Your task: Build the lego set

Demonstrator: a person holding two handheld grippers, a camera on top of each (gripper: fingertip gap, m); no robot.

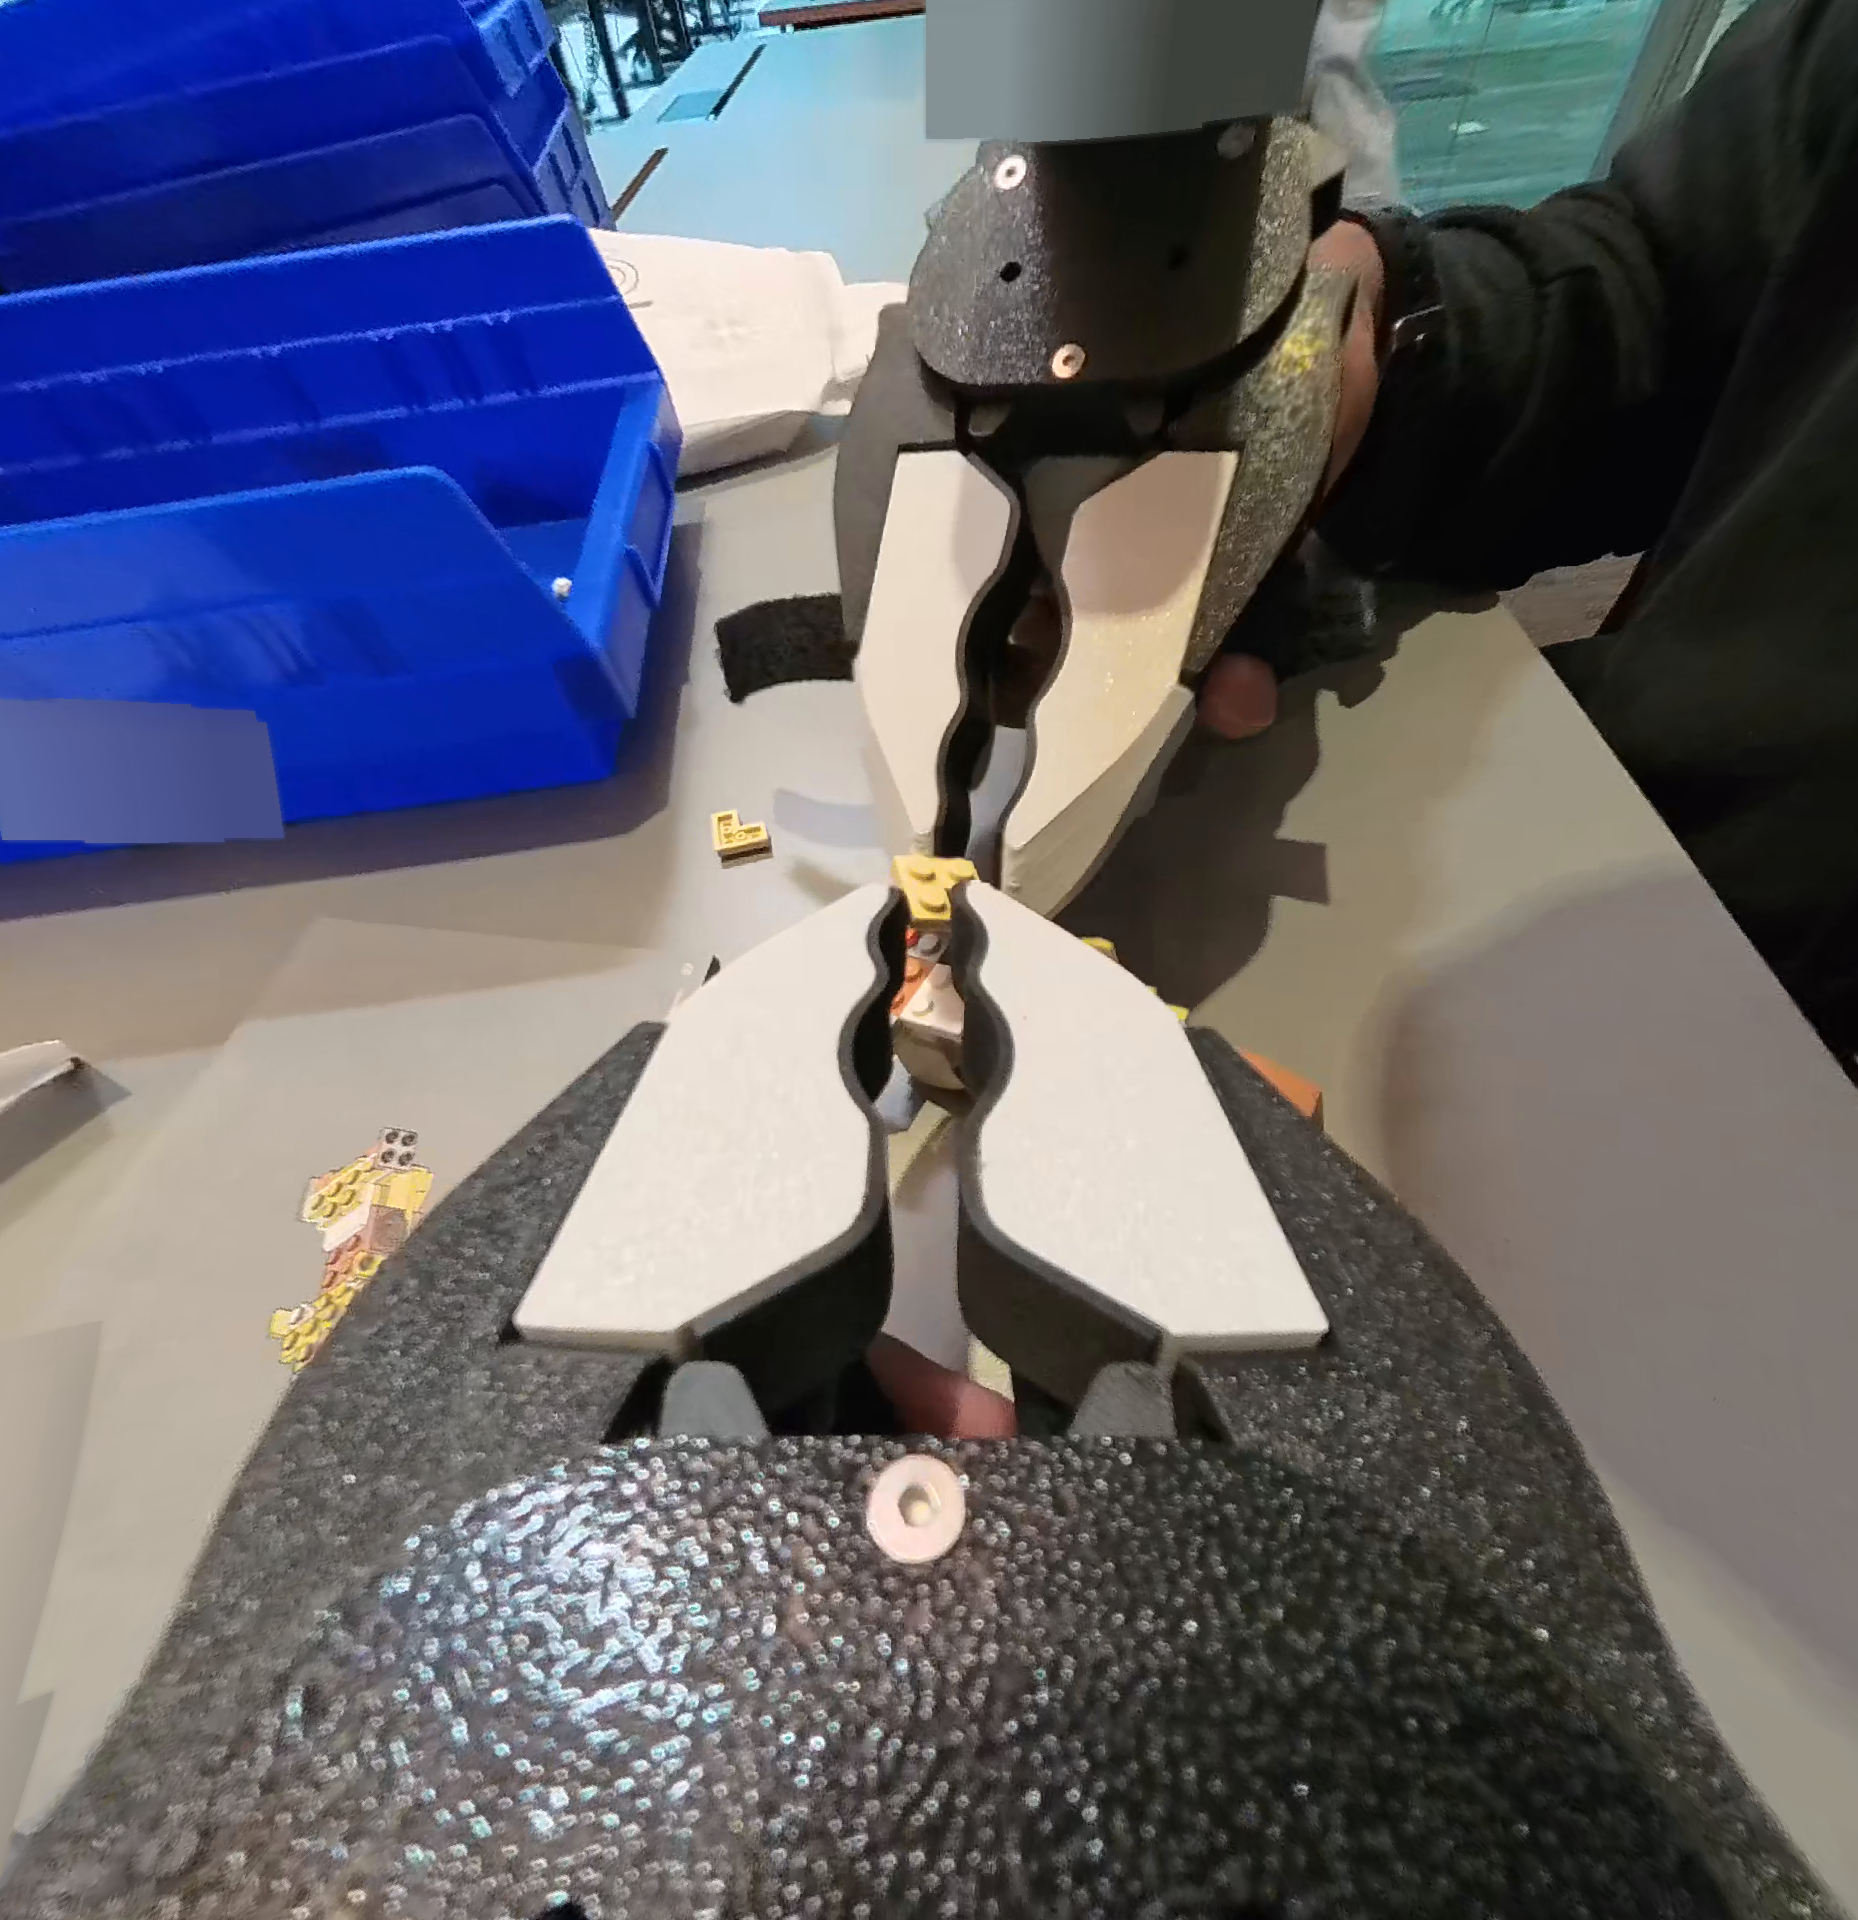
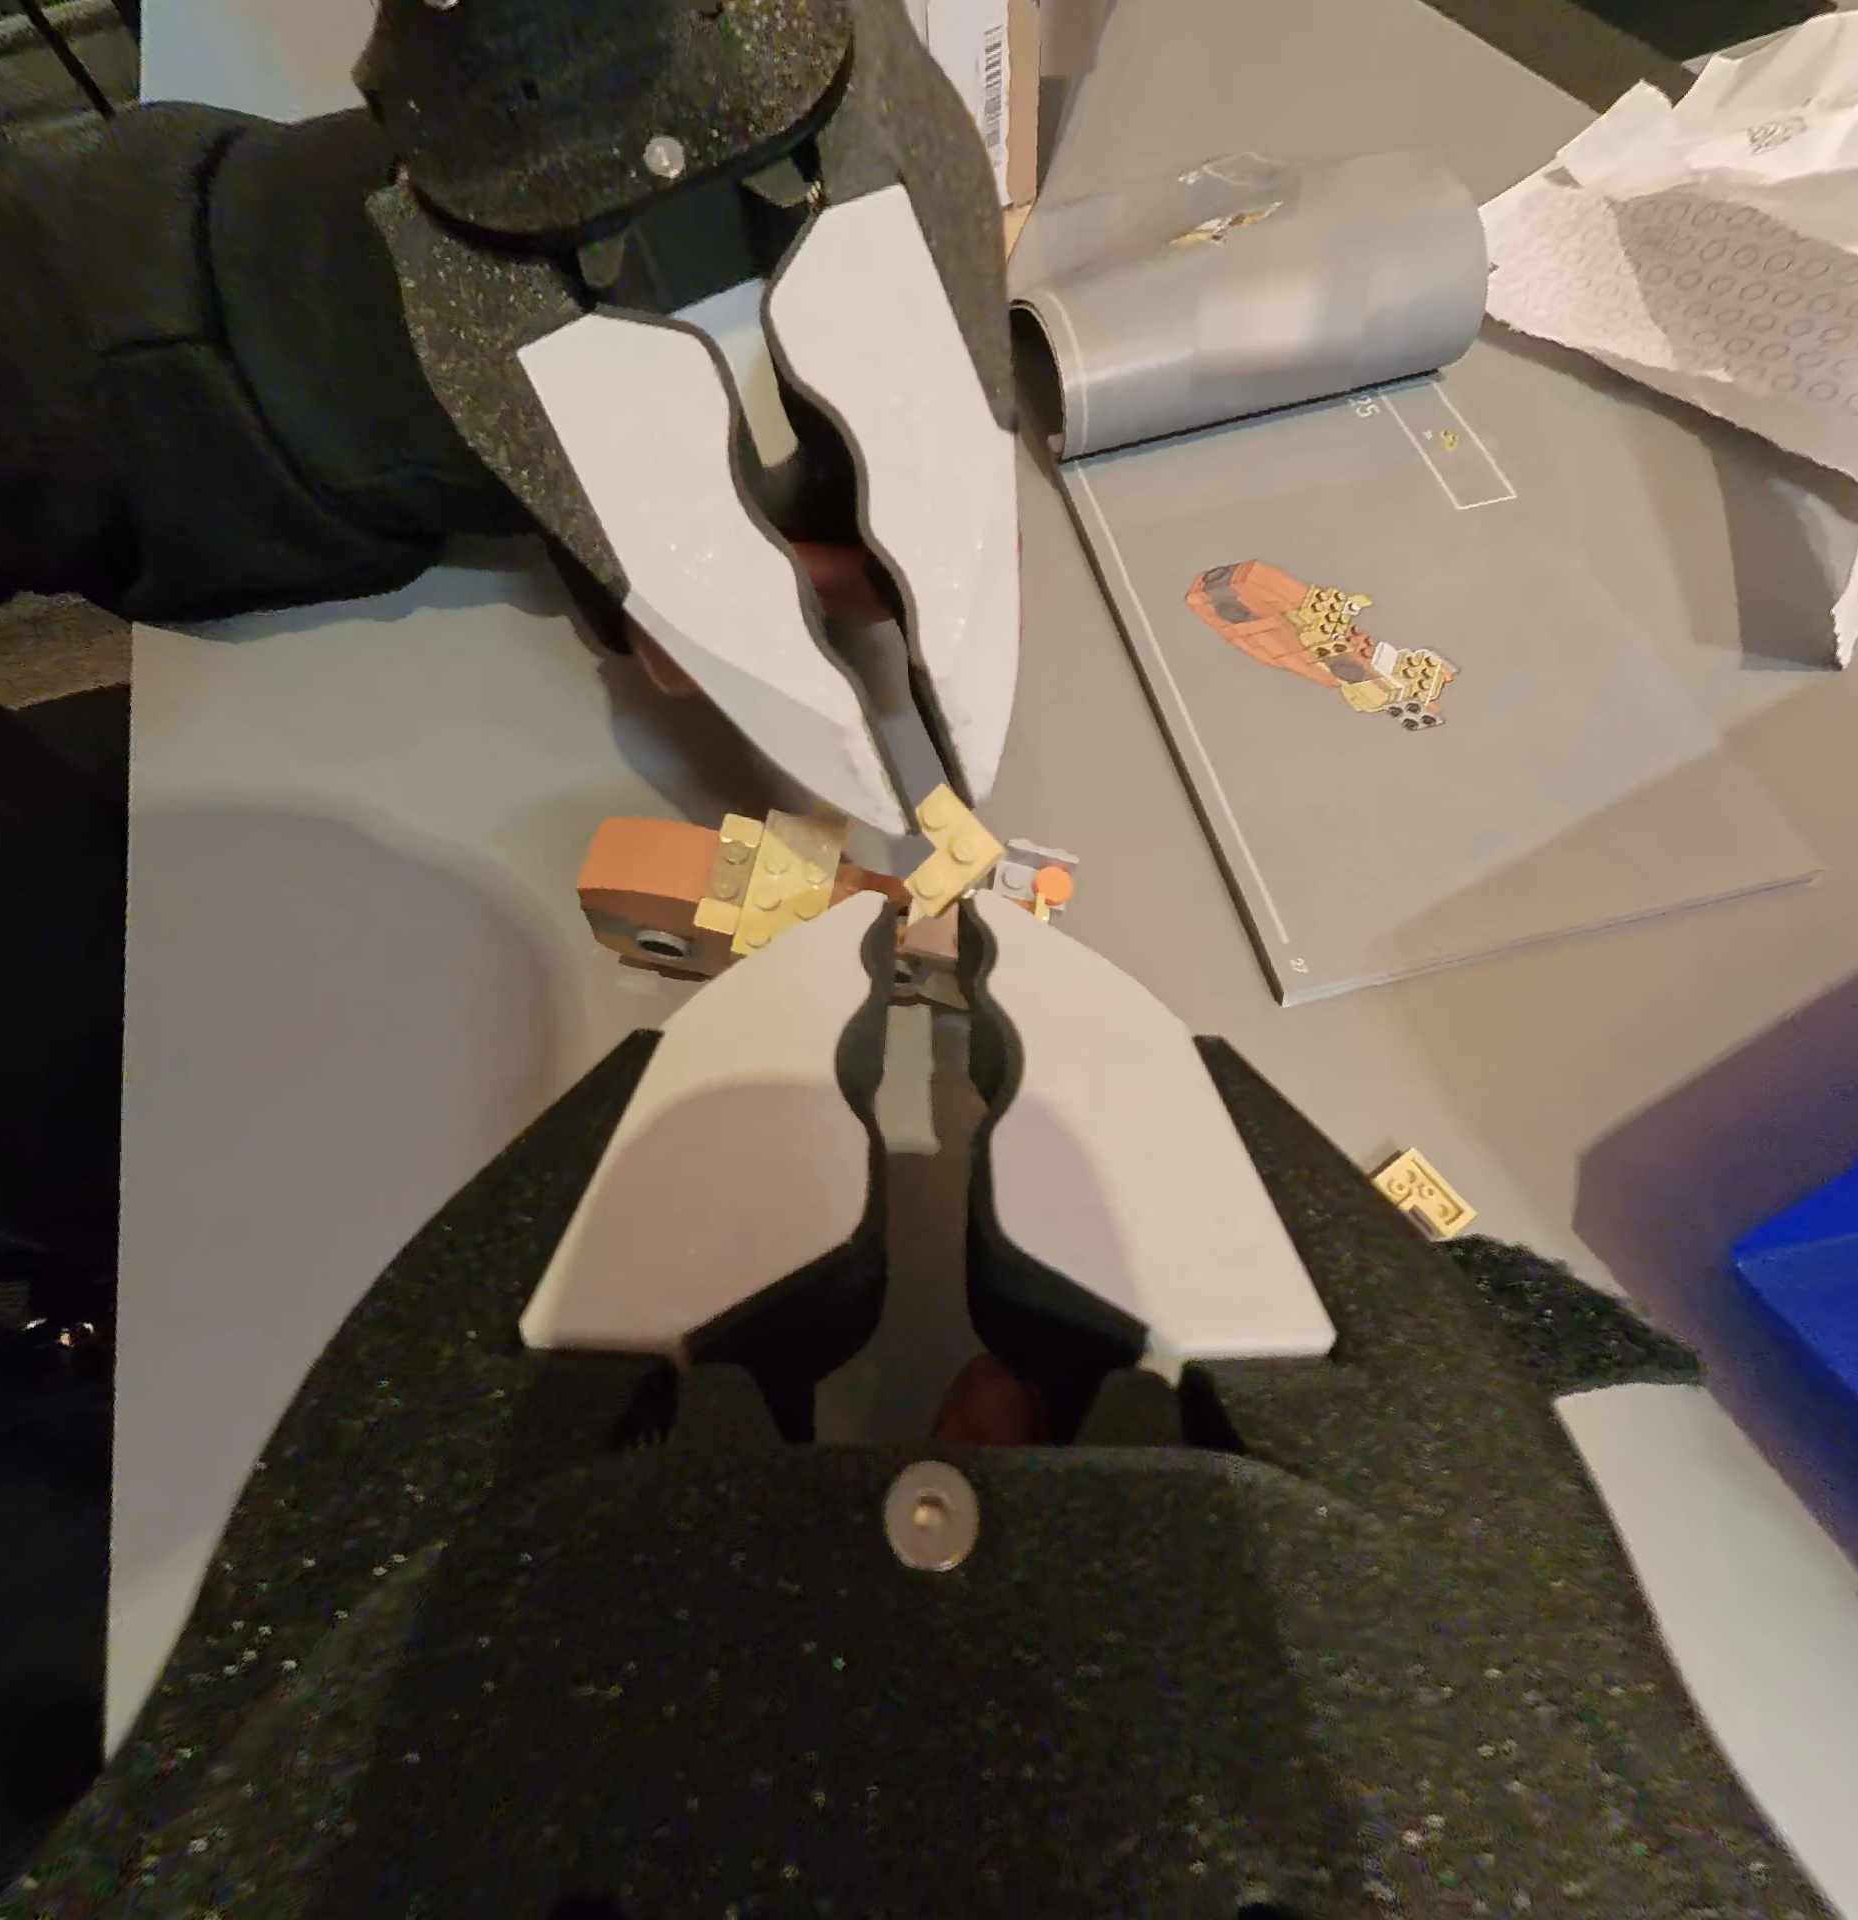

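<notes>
The left gripper (image 1: 930,914) has its 2 fingers nearly together, pinching the partly built lego model (image 2: 717,883), most of which they hide in the left wrist view. In the right wrist view the model sits near the worktop's (image 2: 333,935) left edge, its long axis running left to right, brown end leftward. The right gripper (image 2: 925,914) is clamped on a tan L-shaped plate (image 2: 951,847), tilted, at the model's right end; whether plate and model touch is unclear. A second L-plate (image 1: 740,834) lies near the blue bin (image 1: 312,540).

Printed numbers on the open instruction booklet (image 2: 1424,727) (barcode on a box (image 2: 992,73) behind)
</notes>
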